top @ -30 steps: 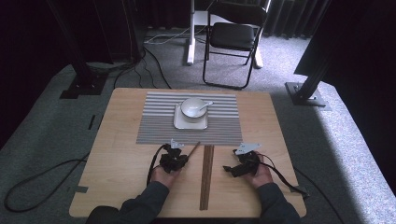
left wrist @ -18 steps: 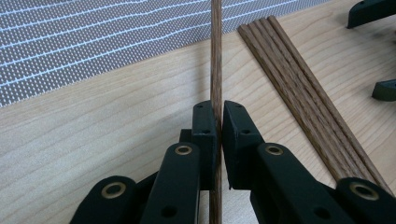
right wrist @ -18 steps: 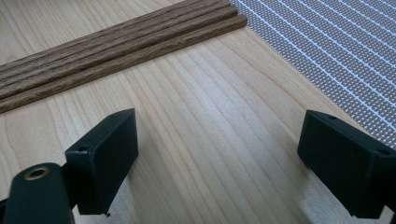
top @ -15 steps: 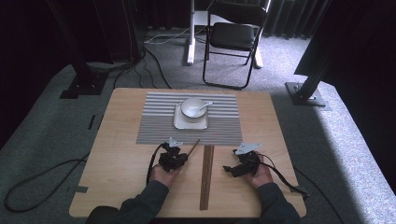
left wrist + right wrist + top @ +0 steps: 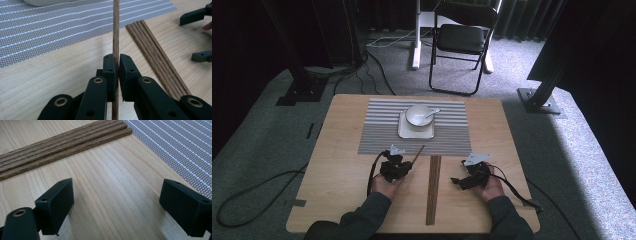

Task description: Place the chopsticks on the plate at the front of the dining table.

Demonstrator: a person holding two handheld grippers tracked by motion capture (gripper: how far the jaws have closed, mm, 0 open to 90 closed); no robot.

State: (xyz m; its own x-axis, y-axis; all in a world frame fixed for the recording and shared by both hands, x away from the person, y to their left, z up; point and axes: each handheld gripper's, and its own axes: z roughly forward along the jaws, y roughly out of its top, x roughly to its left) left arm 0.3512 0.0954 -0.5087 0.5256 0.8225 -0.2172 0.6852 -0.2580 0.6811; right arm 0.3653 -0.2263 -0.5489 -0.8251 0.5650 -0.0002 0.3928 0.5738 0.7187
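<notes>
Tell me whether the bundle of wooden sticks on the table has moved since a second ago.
No. The bundle of sticks lies just below the striped mat edge, as before.

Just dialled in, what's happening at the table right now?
A person works two tongs. The left tongs are shut on a single wooden chopstick, its tip angled toward the striped placemat. The rest of the chopsticks lie bundled on the table. The right tongs sit open beside them, holding nothing. A bowl with a spoon waits on the mat.
</notes>
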